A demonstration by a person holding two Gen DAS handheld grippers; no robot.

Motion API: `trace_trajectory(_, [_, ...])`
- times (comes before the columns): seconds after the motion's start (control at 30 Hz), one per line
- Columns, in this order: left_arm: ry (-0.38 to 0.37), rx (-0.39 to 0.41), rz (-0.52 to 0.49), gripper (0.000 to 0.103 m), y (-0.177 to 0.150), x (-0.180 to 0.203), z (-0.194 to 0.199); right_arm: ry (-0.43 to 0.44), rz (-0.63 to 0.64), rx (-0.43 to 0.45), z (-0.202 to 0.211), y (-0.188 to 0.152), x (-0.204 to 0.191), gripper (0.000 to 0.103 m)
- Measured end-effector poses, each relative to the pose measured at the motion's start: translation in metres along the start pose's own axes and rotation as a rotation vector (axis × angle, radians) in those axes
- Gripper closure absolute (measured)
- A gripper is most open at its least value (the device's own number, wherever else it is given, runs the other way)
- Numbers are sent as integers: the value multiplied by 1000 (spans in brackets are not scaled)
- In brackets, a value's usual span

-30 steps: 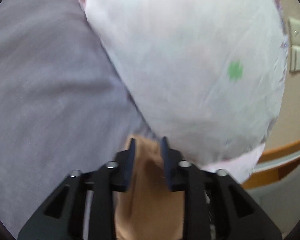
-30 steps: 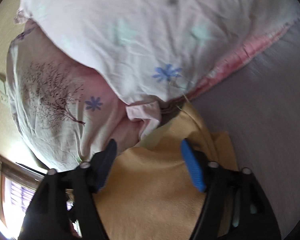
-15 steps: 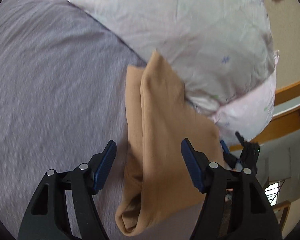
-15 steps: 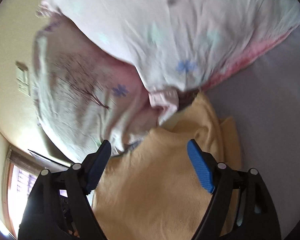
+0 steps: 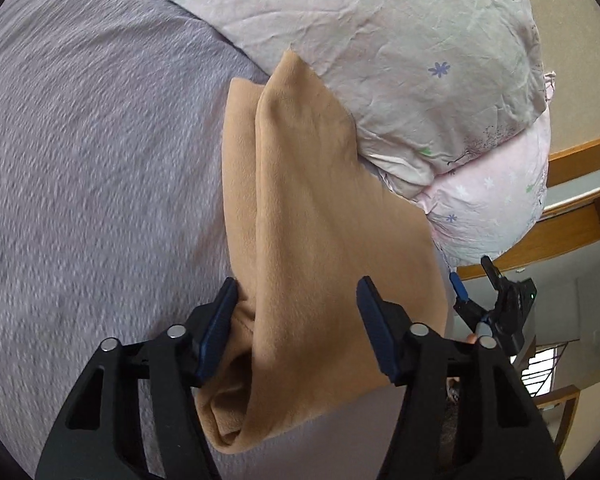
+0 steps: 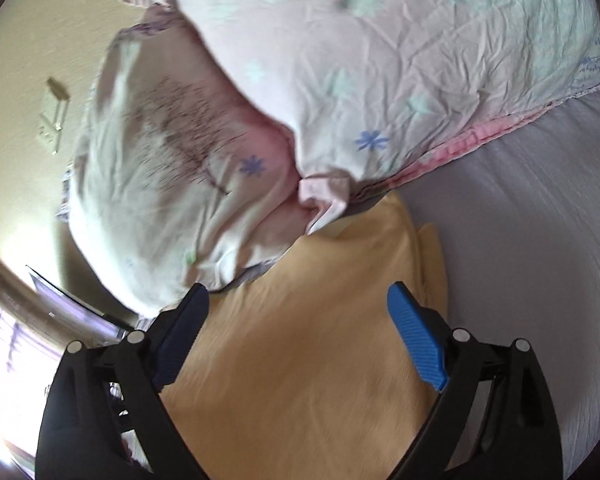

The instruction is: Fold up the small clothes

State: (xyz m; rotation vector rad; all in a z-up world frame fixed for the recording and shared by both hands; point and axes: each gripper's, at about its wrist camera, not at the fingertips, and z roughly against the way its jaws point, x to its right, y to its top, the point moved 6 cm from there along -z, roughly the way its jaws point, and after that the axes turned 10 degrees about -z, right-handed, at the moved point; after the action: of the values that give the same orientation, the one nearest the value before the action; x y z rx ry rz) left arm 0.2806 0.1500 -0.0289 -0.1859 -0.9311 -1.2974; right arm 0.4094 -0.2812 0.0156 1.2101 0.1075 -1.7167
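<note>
Nearest my left wrist camera, item one: my left gripper (image 5: 296, 322), jaws spread wide with nothing pinched, its blue pads (image 5: 374, 332) standing on either side of the tan garment (image 5: 312, 216); the left pad sits right at the cloth's rolled edge, though I cannot tell whether it touches. Item two: the tan garment itself, folded lengthwise into a long strip with a second layer showing along its left side, lying on the grey bedsheet (image 5: 92, 168) and running away from the gripper until its pointed far corner reaches the pillows. Item three: my right gripper (image 5: 474, 292), seen small at the garment's right edge in the left view; in its own view the right gripper (image 6: 296, 340) hovers over the same tan garment (image 6: 312, 352), jaws spread apart and holding nothing, cloth filling the gap between them. Item four, farther off: a floral pillow (image 5: 380, 40) in pale pink with blue and green flowers, stacked on a second pillow (image 5: 492, 204), both just beyond the garment's far end. Item five, farthest: a wooden bed frame (image 5: 572, 236) and a beige wall (image 5: 572, 80).
</note>
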Motion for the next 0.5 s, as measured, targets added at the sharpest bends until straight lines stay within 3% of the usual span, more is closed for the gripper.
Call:
trace_trajectory(0.1, [-22, -4, 42, 62, -1, -2, -6, 26, 4, -28, 7, -11, -2, 12])
trace_trajectory(0.13, [-42, -3, 64, 73, 1, -3, -8, 25, 8, -32, -5, -15, -11, 12])
trace_trajectory(0.23, [-105, 5, 132, 79, 6, -8, -9, 37, 15, -41, 1, -20, -13, 12])
trace_trajectory(0.37, [-70, 51, 51, 80, 23, 28, 3, 61, 20, -10, 26, -20, -9, 12])
trace_trajectory(0.5, [-44, 72, -154, 80, 43, 124, -5, 87, -9, 52, 61, -17, 4, 12])
